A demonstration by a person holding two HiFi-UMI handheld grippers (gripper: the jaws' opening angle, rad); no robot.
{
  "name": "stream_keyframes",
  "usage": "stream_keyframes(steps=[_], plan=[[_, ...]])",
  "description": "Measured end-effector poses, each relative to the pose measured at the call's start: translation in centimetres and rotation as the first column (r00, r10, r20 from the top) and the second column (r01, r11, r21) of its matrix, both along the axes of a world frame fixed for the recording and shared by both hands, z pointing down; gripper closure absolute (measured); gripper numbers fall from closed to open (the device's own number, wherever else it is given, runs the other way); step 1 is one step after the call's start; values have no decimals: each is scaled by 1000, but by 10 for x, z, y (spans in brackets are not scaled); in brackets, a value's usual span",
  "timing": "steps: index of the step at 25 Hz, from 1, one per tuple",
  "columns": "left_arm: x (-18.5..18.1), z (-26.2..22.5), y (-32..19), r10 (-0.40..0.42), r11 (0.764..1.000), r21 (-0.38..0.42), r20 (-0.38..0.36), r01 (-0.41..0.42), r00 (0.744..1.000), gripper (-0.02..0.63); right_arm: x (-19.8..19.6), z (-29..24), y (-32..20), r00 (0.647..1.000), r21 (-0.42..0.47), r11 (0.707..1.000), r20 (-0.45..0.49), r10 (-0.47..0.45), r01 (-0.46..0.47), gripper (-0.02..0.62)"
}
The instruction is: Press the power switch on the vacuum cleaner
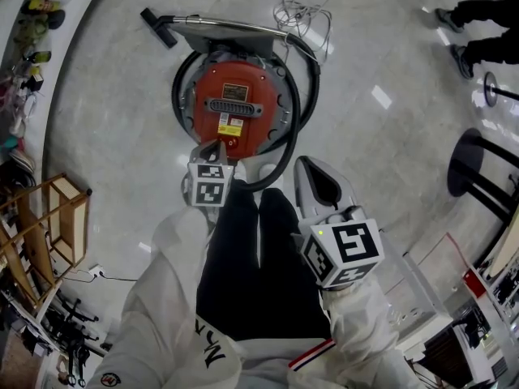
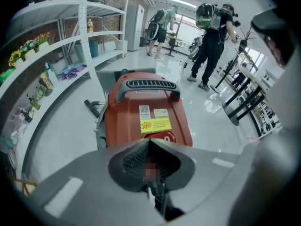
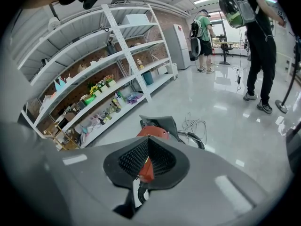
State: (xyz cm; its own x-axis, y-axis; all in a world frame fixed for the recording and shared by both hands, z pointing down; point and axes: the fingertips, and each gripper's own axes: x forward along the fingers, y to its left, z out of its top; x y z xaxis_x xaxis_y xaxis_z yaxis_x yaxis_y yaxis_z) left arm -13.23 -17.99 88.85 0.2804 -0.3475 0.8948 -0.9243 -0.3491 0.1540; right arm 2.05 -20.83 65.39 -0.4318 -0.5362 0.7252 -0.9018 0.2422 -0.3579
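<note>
Left gripper [image 1: 212,146] at front edge of round red plastic vacuum cleaner [image 1: 235,104].
Both grippers' jaws are pressed together, empty; right gripper [image 1: 306,162] hangs apart.

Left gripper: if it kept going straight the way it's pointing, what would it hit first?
Probably the red vacuum cleaner: the shut left gripper aims at the round button on its near end, right past the jaw tips. The remaining gap is unclear.

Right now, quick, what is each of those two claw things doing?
Left gripper: closed, holding nothing, pointed at the vacuum cleaner.
Right gripper: closed, holding nothing.
</note>
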Motion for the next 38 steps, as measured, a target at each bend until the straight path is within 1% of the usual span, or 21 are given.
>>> stream_keyframes(steps=[3,5,7,9,14,18,24,30,35,38], plan=[[0,2,1,12,1000,-26,2,-12,1000,604,1,-4,6,1000,5,1000,3,-6,6,594],[3,1,1,25,999,-44,-10,-26,1000,606,3,-6,8,1000,10,1000,3,-14,14,595],[9,-4,-1,37,999,-35,-23,-37,999,606,6,-8,9,1000,18,1000,1,-21,21,594],[13,-11,-1,41,999,-22,-20,-41,999,606,9,-10,10,1000,24,999,0,-24,24,594],[19,-32,7,23,1000,-8,-9,-23,1000,606,15,-23,9,1000,54,998,7,-27,27,594],[16,-64,16,-5,1000,-3,0,5,1000,606,30,-45,7,1000,74,997,0,-10,10,594],[-3,-131,4,-74,994,78,9,73,997,606,42,-89,-8,1000,132,991,1,8,-8,595],[-14,-193,-1,-143,978,152,-7,142,990,606,40,-142,-18,1000,188,982,16,-26,22,595],[-17,-247,-7,-167,956,242,-27,169,986,606,28,-179,-14,997,225,972,26,-71,63,594],[-17,-286,-20,-168,933,316,-50,175,985,606,20,-201,-16,995,257,963,31,-95,84,594]])
